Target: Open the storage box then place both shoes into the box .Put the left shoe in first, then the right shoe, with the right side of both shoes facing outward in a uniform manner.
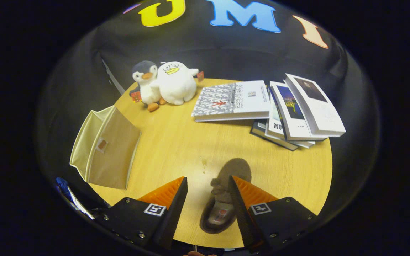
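A small brown suede shoe (226, 192) with a bow lace lies on the round wooden table (176, 142), its toe pointing away from me. It sits between my fingers, close against the right finger (238, 209), with a gap to the left finger (176, 206). My gripper (206, 204) is open and hovers above the shoe, pressing on nothing. The beige fabric storage box (101, 149) stands at the table's left edge, well left of the fingers, and its lid looks lifted.
Two plush toys, a penguin (146, 85) and a white duck (176, 83), sit at the table's far side. A spread of books (262, 106) covers the far right. Bare wood lies between the box and the shoe.
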`<state>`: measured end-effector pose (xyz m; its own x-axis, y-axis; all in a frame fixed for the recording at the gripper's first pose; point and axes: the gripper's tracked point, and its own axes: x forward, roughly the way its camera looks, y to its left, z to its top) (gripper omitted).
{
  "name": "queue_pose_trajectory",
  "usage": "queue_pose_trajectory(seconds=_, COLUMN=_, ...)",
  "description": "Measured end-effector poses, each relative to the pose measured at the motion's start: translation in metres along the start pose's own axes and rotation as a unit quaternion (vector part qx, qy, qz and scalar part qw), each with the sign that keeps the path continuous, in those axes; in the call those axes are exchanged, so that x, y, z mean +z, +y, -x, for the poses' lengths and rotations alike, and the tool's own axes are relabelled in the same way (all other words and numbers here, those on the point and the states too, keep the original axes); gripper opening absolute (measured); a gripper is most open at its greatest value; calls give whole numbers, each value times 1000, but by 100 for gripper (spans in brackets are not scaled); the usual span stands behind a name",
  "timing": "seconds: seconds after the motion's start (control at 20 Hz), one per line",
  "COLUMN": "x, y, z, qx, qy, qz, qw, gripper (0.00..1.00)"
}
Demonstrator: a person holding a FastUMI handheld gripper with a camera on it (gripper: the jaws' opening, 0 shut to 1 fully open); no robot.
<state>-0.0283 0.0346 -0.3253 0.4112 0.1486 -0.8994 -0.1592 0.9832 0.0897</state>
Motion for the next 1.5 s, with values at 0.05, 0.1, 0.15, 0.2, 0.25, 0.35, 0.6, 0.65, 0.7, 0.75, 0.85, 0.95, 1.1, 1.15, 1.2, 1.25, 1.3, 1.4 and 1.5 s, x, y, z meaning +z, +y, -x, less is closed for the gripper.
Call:
queue_pose_trajectory(seconds=0.05, x=-9, y=-8, z=-2, qx=-6, qy=8, qz=-4, qw=1000, gripper=72)
queue_pose_trajectory(seconds=0.1, x=-19, y=-13, z=-4, qx=-7, qy=17, qz=-8, qw=1000, gripper=72)
queue_pose_trajectory(seconds=0.15, x=-29, y=-19, z=-6, qx=-11, qy=26, qz=-13, qw=1000, gripper=72)
queue_pose_trajectory(seconds=0.2, x=-38, y=-24, z=-9, qx=-11, qy=35, qz=-19, qw=999, gripper=72)
queue_pose_trajectory(seconds=0.25, x=-46, y=-28, z=-12, qx=-12, qy=44, qz=-24, qw=999, gripper=72)
queue_pose_trajectory(seconds=0.35, x=-59, y=-37, z=-18, qx=-15, qy=58, qz=-31, qw=998, gripper=72)
queue_pose_trajectory(seconds=0.6, x=-78, y=-55, z=-51, qx=-19, qy=82, qz=-55, qw=995, gripper=72)
queue_pose_trajectory(seconds=0.65, x=-81, y=-58, z=-57, qx=-19, qy=86, qz=-62, qw=994, gripper=72)
queue_pose_trajectory(seconds=0.7, x=-84, y=-61, z=-63, qx=-21, qy=92, qz=-72, qw=993, gripper=72)
queue_pose_trajectory(seconds=0.75, x=-85, y=-62, z=-69, qx=-17, qy=92, qz=-80, qw=992, gripper=72)
queue_pose_trajectory(seconds=0.85, x=-87, y=-64, z=-73, qx=-10, qy=92, qz=-82, qw=992, gripper=67)
queue_pose_trajectory(seconds=0.95, x=-86, y=-62, z=-76, qx=0, qy=93, qz=-103, qw=990, gripper=26)
queue_pose_trajectory(seconds=1.1, x=-78, y=-53, z=-66, qx=23, qy=87, qz=-135, qw=987, gripper=0)
queue_pose_trajectory(seconds=1.15, x=-73, y=-47, z=-59, qx=35, qy=85, qz=-139, qw=986, gripper=0)
queue_pose_trajectory(seconds=1.2, x=-66, y=-38, z=-50, qx=48, qy=82, qz=-146, qw=985, gripper=0)
queue_pose_trajectory(seconds=1.25, x=-55, y=-27, z=-41, qx=63, qy=79, qz=-141, qw=985, gripper=0)
queue_pose_trajectory(seconds=1.3, x=-42, y=-17, z=-29, qx=74, qy=71, qz=-134, qw=986, gripper=0)
queue_pose_trajectory(seconds=1.4, x=-14, y=13, z=-5, qx=96, qy=49, qz=-107, qw=988, gripper=0)
queue_pose_trajectory(seconds=1.5, x=19, y=40, z=13, qx=115, qy=29, qz=-81, qw=990, gripper=0)
